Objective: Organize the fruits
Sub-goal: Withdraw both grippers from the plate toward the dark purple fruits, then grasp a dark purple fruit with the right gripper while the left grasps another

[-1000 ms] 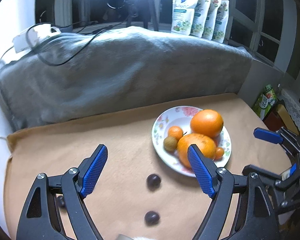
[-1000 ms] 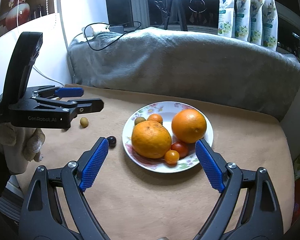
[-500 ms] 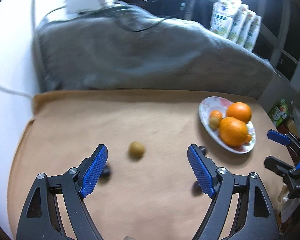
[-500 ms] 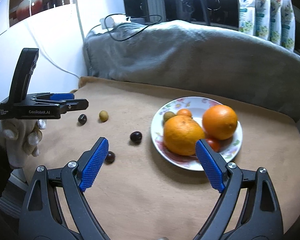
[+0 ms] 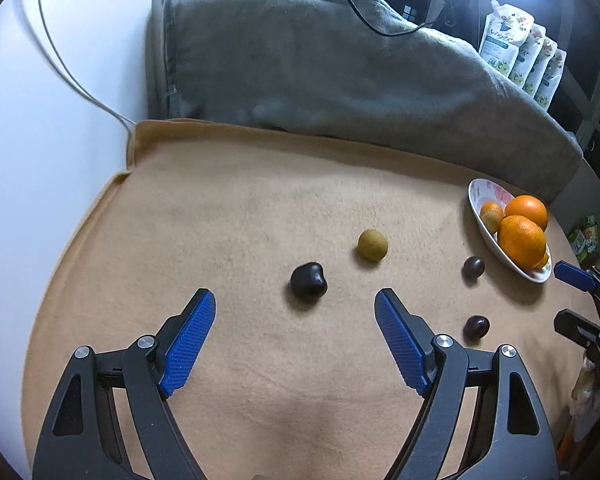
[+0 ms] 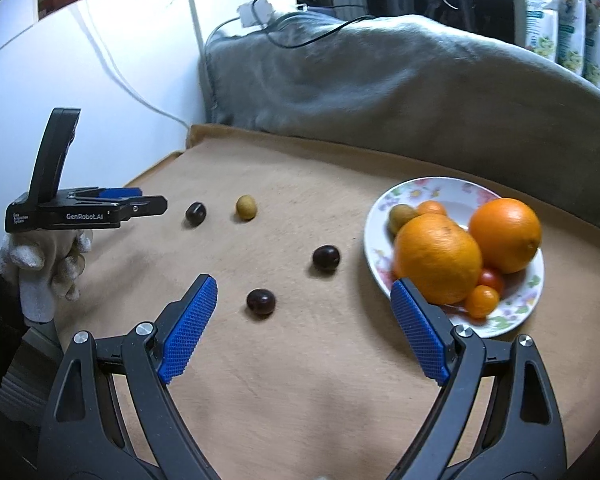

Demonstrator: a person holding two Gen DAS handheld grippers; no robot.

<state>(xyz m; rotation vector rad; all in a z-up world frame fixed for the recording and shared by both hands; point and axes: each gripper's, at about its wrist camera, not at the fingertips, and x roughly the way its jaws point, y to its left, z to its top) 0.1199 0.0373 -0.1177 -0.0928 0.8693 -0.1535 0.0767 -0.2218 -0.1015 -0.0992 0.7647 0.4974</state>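
Three dark cherries and a small tan round fruit (image 5: 373, 244) lie loose on the tan cloth. My left gripper (image 5: 295, 312) stands open just short of the nearest cherry (image 5: 307, 279), with nothing between its pads. A flowered plate (image 6: 516, 312) at the right holds two oranges (image 6: 438, 258), cherry tomatoes and small fruits. My right gripper (image 6: 302, 300) is open above the cloth, a cherry (image 6: 261, 302) lying just ahead of its fingertips and another cherry (image 6: 326, 257) farther on. In the right wrist view the left gripper (image 6: 148, 202) points at the far cherry (image 6: 195, 213) from the left.
A grey blanket (image 5: 340, 68) with a black cable rises behind the cloth. White pouches (image 5: 516, 48) stand at the back right. A white wall with a cord bounds the left. A gloved hand (image 6: 44, 264) holds the left gripper.
My left gripper swung left and down, away from the plate toward the loose cherry and tan fruit. My right gripper shifted left, so the loose cherries now lie ahead of it.
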